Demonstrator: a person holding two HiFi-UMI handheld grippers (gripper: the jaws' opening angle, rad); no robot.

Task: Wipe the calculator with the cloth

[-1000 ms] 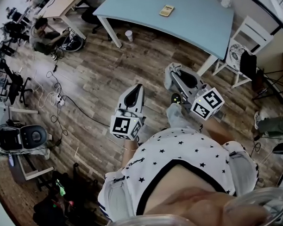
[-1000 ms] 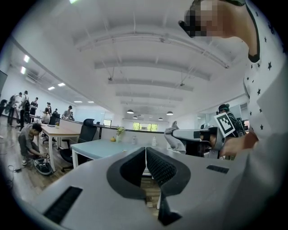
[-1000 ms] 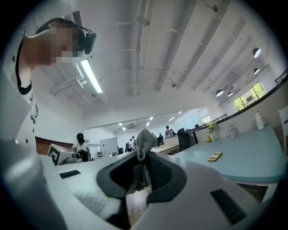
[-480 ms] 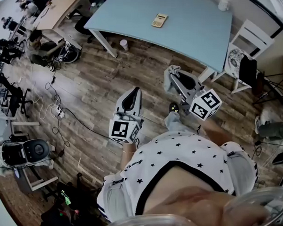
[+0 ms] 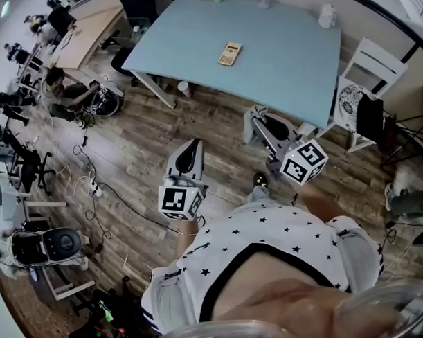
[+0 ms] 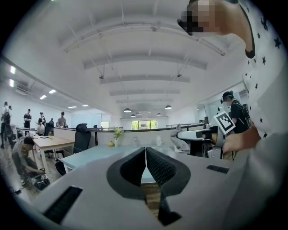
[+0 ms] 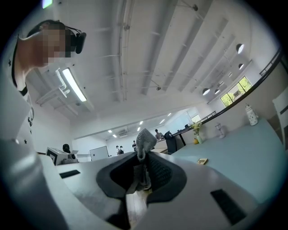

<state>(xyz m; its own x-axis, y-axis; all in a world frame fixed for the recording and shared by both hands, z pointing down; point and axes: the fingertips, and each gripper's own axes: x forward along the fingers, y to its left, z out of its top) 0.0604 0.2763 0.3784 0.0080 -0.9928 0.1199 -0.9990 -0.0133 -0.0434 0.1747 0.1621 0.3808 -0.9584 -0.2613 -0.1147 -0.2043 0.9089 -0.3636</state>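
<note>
Lying flat near the middle of a light blue table, the calculator had nothing touching it and bare tabletop all around. From the head view it sat well apart from the person, who stood on the wooden floor short of the table's near edge.

The cloth, a grey knitted piece, was pinched between the jaws of the right gripper, with a tuft poking out above the tips and the rest bunched between the pads. That gripper pointed toward the table, and the calculator showed small in its view, probably so the cloth could be carried straight to it.

The left gripper had its jaws pressed together with nothing between them. It hung over the floor beside the right one, also aimed at the table, likely kept free to steady the calculator.

Wiping had not begun, judging by the gap. A white chair stood at the table's right end, and other people worked at desks at the far left.
</note>
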